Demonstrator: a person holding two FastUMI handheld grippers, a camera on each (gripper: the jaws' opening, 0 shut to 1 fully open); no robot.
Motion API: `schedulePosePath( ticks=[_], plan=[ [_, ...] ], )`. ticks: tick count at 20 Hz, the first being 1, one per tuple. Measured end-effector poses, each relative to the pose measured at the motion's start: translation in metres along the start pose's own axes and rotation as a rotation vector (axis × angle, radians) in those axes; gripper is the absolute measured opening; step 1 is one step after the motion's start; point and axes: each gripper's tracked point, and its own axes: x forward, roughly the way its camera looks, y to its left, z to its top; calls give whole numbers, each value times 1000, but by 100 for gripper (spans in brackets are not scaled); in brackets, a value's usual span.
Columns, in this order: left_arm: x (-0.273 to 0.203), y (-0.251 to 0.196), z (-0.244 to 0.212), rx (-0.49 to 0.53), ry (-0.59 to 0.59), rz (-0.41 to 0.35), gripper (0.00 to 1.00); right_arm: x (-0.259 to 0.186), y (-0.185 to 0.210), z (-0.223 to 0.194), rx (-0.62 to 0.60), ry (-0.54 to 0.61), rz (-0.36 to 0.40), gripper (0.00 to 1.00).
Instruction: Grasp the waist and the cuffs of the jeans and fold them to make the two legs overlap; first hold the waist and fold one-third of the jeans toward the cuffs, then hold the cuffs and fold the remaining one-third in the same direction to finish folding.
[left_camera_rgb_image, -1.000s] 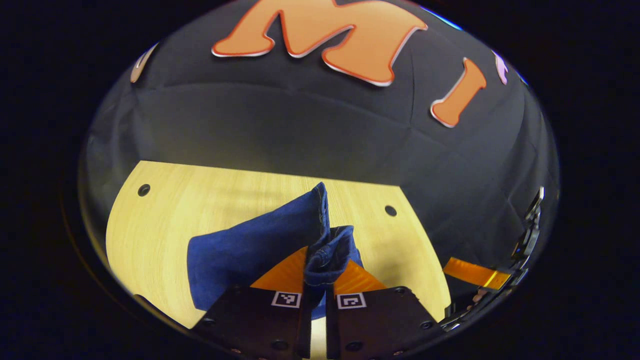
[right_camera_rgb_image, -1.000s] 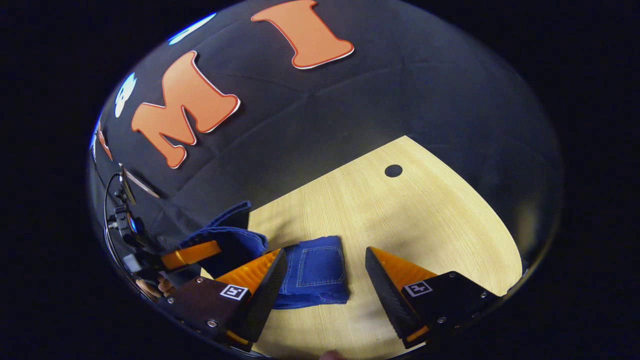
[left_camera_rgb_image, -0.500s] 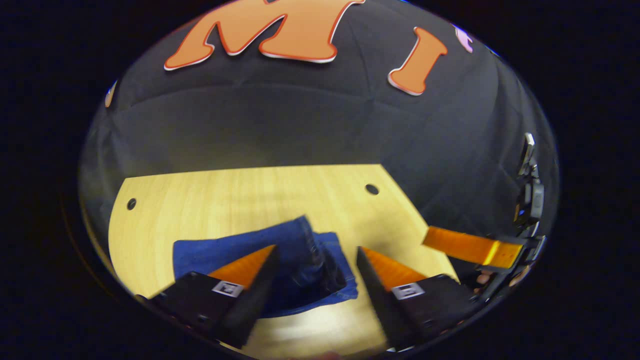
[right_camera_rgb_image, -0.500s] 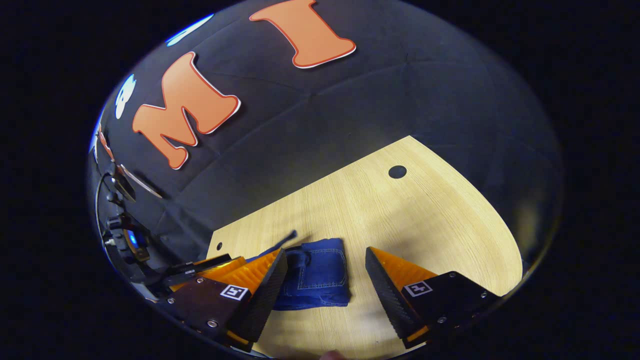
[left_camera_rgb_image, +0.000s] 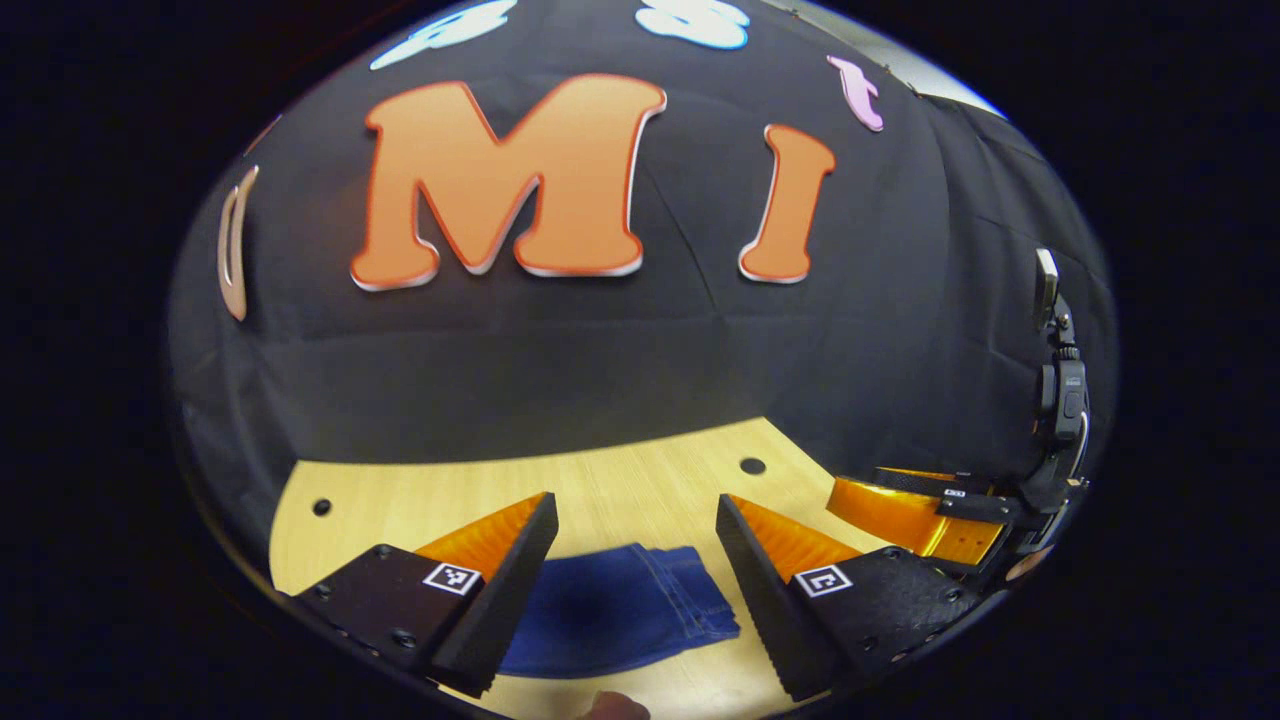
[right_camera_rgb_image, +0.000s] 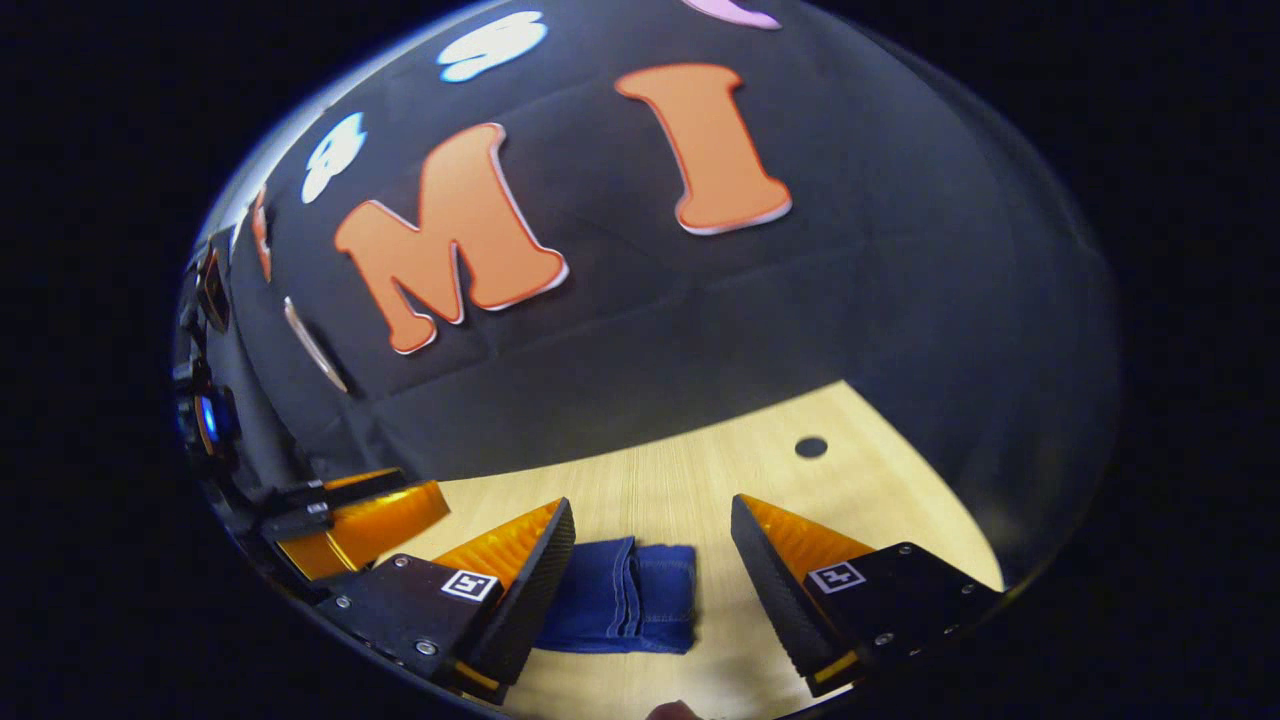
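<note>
Task looks essentially finished: the dark blue denim jeans (right_camera_rgb_image: 620, 598) lie as a compact folded bundle on the pale wood-grain worktop (right_camera_rgb_image: 700, 480), stacked layer edges visible in the right gripper view. No fold appears left. Left hand-held gripper (left_camera_rgb_image: 635, 570) and right hand-held gripper (right_camera_rgb_image: 650, 575) both have fingers spread apart, holding nothing, above the bundle. Denim soft and thick; worktop smooth, with round holes.

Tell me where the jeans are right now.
The folded jeans lie flat on the wooden table, seen between the open left gripper in its view and the open right gripper.
</note>
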Motion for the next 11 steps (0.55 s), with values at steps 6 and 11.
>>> schedulePosePath(
  ticks=[6, 11],
  plan=[
    [-67, 59, 61, -27, -259, 131, 98, -25, 50, 47, -100, -159, 64, 97],
    [-128, 84, 95, -23, -514, 140, 95, -46, 88, 76, -146, -300, 100, 96]
  ],
)
